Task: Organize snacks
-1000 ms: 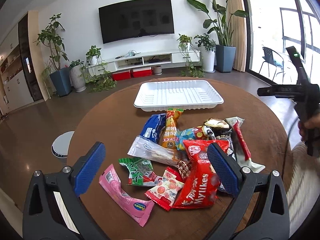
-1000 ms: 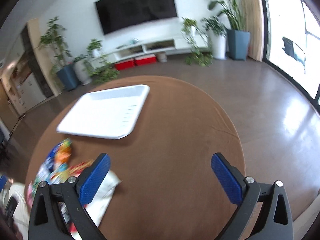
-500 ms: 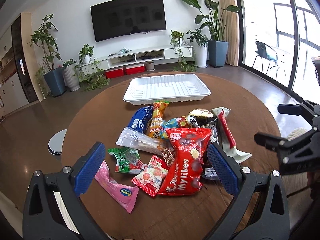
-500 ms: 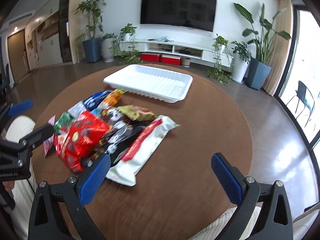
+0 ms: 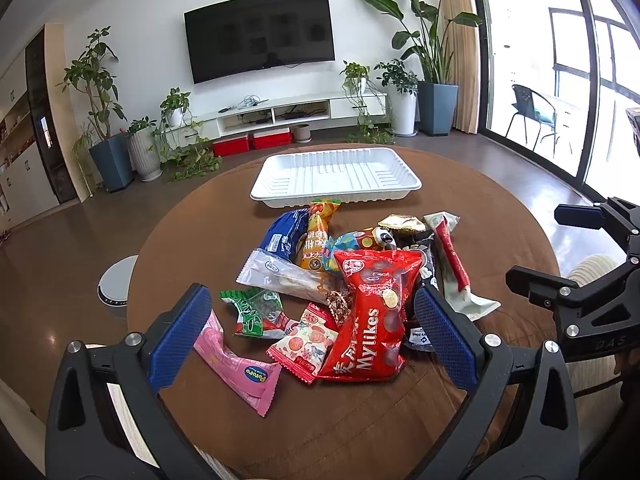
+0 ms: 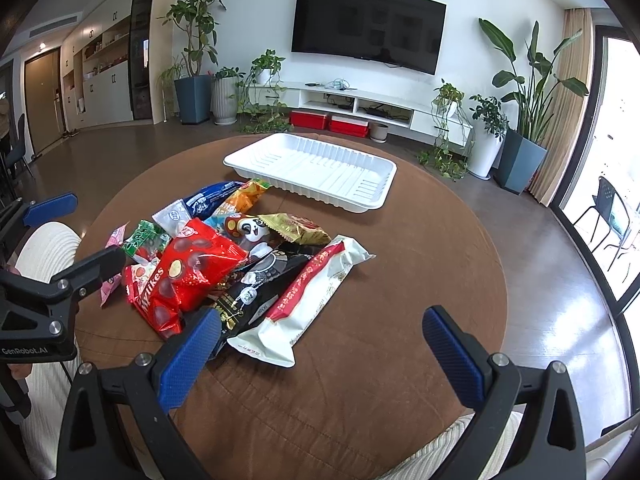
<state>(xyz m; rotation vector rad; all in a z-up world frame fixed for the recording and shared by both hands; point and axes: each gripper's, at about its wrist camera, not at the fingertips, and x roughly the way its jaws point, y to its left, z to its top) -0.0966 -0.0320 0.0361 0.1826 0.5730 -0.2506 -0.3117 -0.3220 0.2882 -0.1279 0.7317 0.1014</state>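
A heap of snack packets lies on a round brown table [image 5: 500,216] [image 6: 420,248]. A red Mylikes bag [image 5: 372,312] [image 6: 188,268] tops the heap, with a pink packet [image 5: 240,368], a green packet [image 5: 258,312] and a long white-and-red bar [image 5: 452,260] [image 6: 312,300] around it. Behind the heap sits an empty white tray [image 5: 336,176] [image 6: 312,168]. My left gripper [image 5: 312,340] hovers open over the near side of the heap. My right gripper [image 6: 320,356] is open too, low at the table's near edge, its left pad beside the white-and-red bar.
The right gripper's body [image 5: 584,292] shows at the right of the left wrist view, the left gripper's body [image 6: 44,292] at the left of the right wrist view. A white stool [image 5: 116,280] stands left of the table. A TV wall and potted plants lie beyond.
The right gripper swung from pointing past the table's right side round to face the snack heap, and lowered. The left gripper shifted slightly, staying open over the heap.
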